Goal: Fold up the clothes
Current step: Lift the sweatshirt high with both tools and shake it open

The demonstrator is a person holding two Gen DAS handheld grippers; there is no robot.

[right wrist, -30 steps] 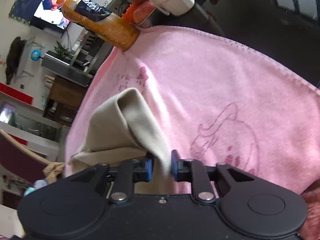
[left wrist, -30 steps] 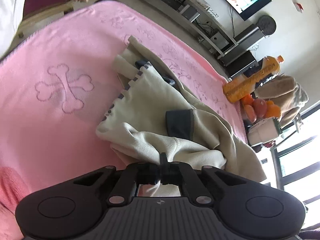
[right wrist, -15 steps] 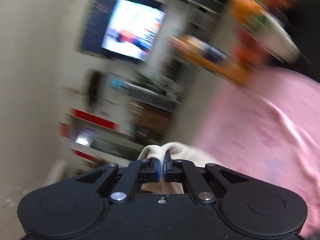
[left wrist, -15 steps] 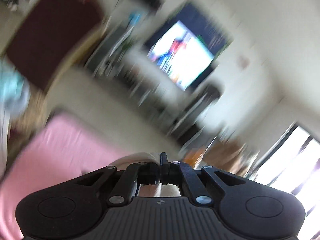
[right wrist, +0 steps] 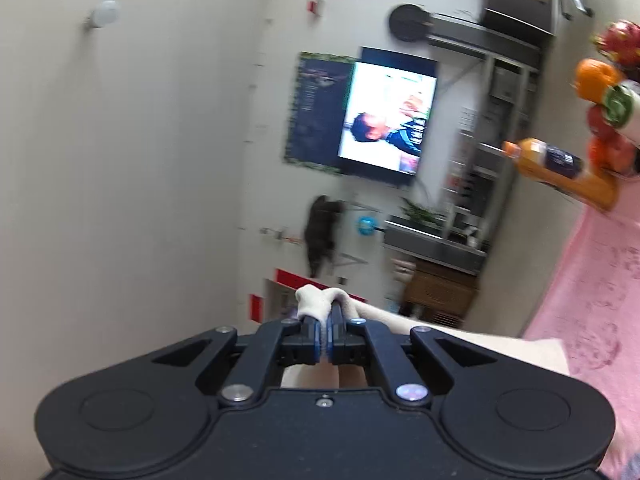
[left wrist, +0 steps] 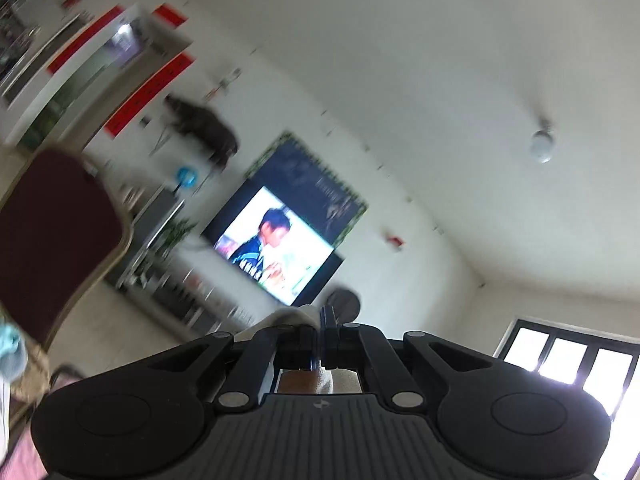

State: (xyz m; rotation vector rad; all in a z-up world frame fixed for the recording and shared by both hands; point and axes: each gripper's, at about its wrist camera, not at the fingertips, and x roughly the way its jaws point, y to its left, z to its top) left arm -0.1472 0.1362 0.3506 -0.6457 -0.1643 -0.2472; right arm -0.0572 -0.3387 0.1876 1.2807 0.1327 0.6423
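Item: my left tool [left wrist: 322, 320]. Pose: raised and tipped a little above level, aimed across the room at the wall-mounted television [left wrist: 276, 246] and the ceiling beyond. State: jaws pressed together, pinching a fold of the beige garment [left wrist: 288, 314]; cloth bunches just left of the tips and shows pale under the linkage.

Item: my right tool [right wrist: 328, 320]. Pose: likewise raised and angled slightly upward, rolled so that the room lies sideways in its view, the television [right wrist: 386, 114] on end. State: jaws pressed together, pinching the beige garment [right wrist: 316, 302]; a knob of cloth pokes above the blue pads [right wrist: 319, 334], and the rest drapes off to the right as a taut sheet [right wrist: 500, 350].

Item: pink blanket [right wrist: 596, 296]. Location: right edge of the right view, beneath and beyond the hanging cloth.

Item: orange bottle [right wrist: 560, 168] and fruit [right wrist: 596, 76]. Location: far end of the blanket.

Item: maroon chair [left wrist: 52, 240]. Location: left of the left view, blurred.
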